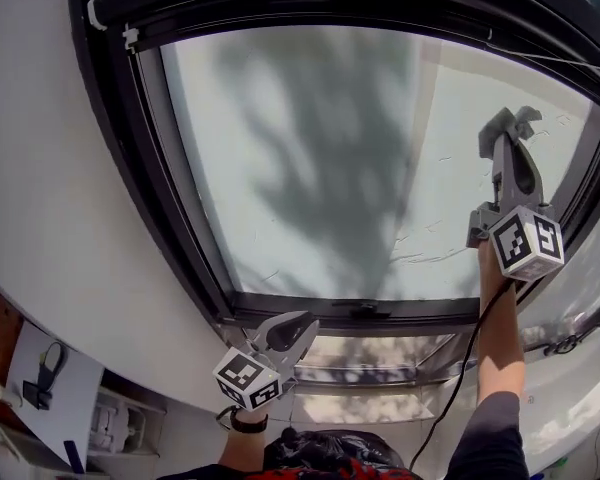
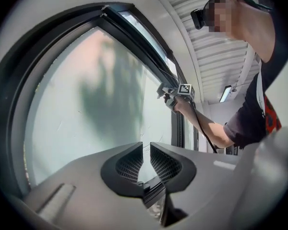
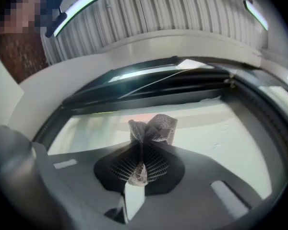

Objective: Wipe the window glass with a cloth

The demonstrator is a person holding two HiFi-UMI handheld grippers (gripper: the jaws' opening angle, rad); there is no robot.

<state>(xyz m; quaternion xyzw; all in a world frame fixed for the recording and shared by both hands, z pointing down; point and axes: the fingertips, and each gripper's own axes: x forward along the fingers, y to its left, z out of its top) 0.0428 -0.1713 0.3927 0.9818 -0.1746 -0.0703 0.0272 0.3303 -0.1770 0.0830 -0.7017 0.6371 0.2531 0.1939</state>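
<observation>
The window glass [image 1: 320, 158] is a large frosted pane with a tree's shadow across it. My right gripper [image 1: 513, 128] is raised at the pane's upper right, shut on a crumpled grey mesh cloth [image 1: 518, 120] held close against the glass. The cloth [image 3: 151, 128] bunches out beyond the pinched fingertips in the right gripper view, in front of the glass [image 3: 221, 128]. My left gripper [image 1: 292, 330] hangs low by the bottom frame, jaws together with nothing between them. In the left gripper view its jaws [image 2: 146, 158] face the glass [image 2: 86, 104], with the right gripper [image 2: 169, 93] far off.
A thick black frame [image 1: 130, 168] surrounds the pane, with a handle [image 1: 365, 310] on the bottom rail. White wall [image 1: 40, 168] lies left. A black cable [image 1: 460, 368] runs down from the right gripper along the forearm. Papers and small items [image 1: 50, 388] sit lower left.
</observation>
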